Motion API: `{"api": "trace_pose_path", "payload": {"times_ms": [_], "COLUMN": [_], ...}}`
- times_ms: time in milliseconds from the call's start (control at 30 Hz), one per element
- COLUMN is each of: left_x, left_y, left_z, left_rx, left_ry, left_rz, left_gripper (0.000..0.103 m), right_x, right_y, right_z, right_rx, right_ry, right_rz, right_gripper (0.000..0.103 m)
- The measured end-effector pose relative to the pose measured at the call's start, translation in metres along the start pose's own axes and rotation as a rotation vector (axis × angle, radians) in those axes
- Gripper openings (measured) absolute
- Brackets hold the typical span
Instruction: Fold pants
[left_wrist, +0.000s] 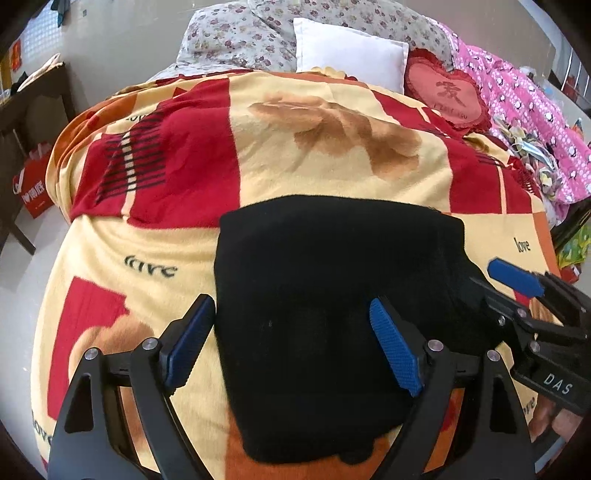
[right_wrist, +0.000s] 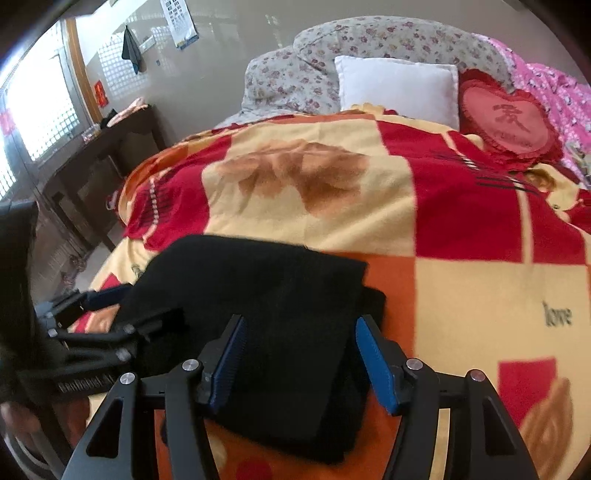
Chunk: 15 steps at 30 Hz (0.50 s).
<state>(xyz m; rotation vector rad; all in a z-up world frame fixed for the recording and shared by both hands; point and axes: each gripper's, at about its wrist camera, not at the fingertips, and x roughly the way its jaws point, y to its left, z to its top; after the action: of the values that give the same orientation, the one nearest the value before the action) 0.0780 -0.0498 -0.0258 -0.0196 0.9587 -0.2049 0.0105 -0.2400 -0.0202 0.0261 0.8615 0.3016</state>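
"love" in dark letters on yellow patch of blanket, readable at my right edge in left wrist view; again in right wrist view, lower right. Another "love", blurred, at left on same blanket. More lettering at blanket's lower edges, cut off, can't read. "DAS" in white on black body of right claw. Red heart cushion bears large Chinese character, small line below too fine to read. Red bag on floor: white print, illegible. Left claw carries white lettering, blurred.

Lit by bright daylight from a blown-out window at left. Strongly bowed at fisheye edges, dark in corners, slightly soft with blur in right view.
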Motion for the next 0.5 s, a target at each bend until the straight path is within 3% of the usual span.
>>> {"api": "trace_pose_path", "payload": {"times_ms": [200, 333, 500], "left_x": [0.000, -0.002, -0.016], "left_y": [0.005, 0.008, 0.003], "left_z": [-0.021, -0.026, -0.027], "left_rx": [-0.034, -0.072, -0.047], "left_ry": [0.010, 0.012, -0.029], "left_rz": [-0.005, -0.024, 0.007], "left_gripper": [0.086, 0.086, 0.086], "right_x": [0.006, 0.002, -0.021], "right_y": [0.002, 0.002, 0.005], "right_z": [-0.032, -0.032, -0.029], "right_rx": [0.003, 0.013, 0.016], "right_ry": [0.033, 0.024, -0.031], "right_rz": [-0.020, -0.016, -0.016], "right_gripper": [0.060, 0.061, 0.061]}}
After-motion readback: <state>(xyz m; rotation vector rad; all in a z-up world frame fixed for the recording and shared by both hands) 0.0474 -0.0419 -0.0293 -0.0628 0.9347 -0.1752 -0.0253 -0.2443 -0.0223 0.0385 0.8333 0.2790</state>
